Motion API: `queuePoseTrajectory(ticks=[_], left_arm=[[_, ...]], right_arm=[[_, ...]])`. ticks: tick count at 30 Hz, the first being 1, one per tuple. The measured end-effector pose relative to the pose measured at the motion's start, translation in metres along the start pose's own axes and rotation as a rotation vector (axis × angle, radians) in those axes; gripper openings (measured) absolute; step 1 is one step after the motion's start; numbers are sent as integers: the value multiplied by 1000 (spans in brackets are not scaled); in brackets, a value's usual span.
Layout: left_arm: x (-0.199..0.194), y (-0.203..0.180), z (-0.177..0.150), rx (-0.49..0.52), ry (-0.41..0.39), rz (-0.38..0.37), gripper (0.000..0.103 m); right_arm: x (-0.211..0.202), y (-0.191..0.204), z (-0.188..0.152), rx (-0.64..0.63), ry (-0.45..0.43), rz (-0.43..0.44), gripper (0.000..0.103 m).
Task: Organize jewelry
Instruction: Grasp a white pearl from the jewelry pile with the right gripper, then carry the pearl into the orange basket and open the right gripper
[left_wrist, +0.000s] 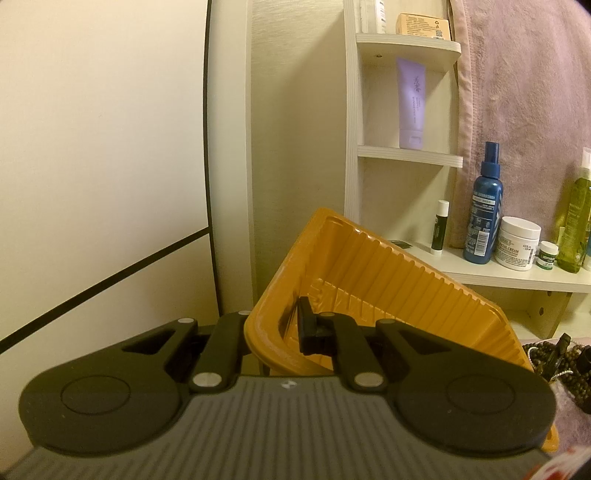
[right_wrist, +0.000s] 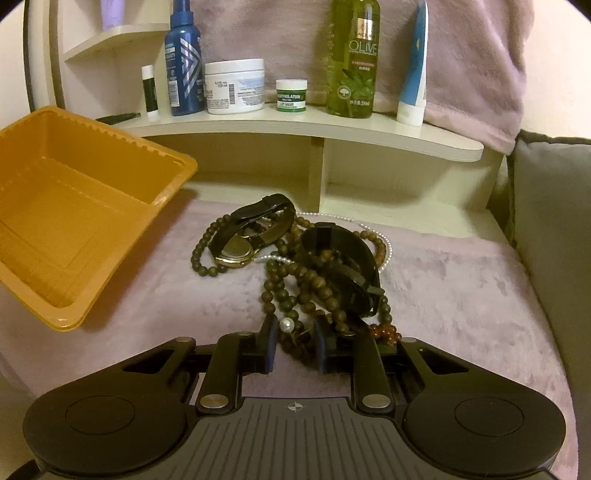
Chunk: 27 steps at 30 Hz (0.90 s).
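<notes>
An empty orange plastic tray (left_wrist: 369, 273) is held tilted off the surface by my left gripper (left_wrist: 275, 328), whose jaws are shut on its near rim. The tray also shows at the left of the right wrist view (right_wrist: 74, 206). A tangled pile of jewelry lies on the pink fuzzy cloth: dark wooden bead strands (right_wrist: 295, 288), a gold-faced watch with black strap (right_wrist: 240, 251), a second black watch (right_wrist: 347, 258), a thin pearl chain (right_wrist: 384, 240) and amber beads (right_wrist: 386, 332). My right gripper (right_wrist: 295, 343) is open, its fingers either side of the near end of the bead strands and a pearl (right_wrist: 286, 325).
A white shelf unit (right_wrist: 295, 125) behind the pile carries a blue spray bottle (right_wrist: 183, 59), white cream jar (right_wrist: 235, 85), small green jar (right_wrist: 291, 95), olive oil bottle (right_wrist: 352, 59) and tubes. A grey cushion (right_wrist: 554, 221) is at the right. A pink towel (left_wrist: 524, 92) hangs behind.
</notes>
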<state>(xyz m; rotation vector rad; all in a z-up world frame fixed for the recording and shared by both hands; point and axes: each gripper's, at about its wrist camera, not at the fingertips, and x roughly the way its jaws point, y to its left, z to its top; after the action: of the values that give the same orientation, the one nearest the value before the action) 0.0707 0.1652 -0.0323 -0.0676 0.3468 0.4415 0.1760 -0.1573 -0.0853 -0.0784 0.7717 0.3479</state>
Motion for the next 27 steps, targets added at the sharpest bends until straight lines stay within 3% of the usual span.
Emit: queuePoseTrajectory(ticks=[14, 27], left_arm=[[0, 1, 0, -2, 0, 0, 10], [0, 1, 0, -5, 3, -2, 10]], right_arm=[[-7, 8, -2, -69, -40, -5, 19], [-28, 29, 27, 14, -101, 207, 19]])
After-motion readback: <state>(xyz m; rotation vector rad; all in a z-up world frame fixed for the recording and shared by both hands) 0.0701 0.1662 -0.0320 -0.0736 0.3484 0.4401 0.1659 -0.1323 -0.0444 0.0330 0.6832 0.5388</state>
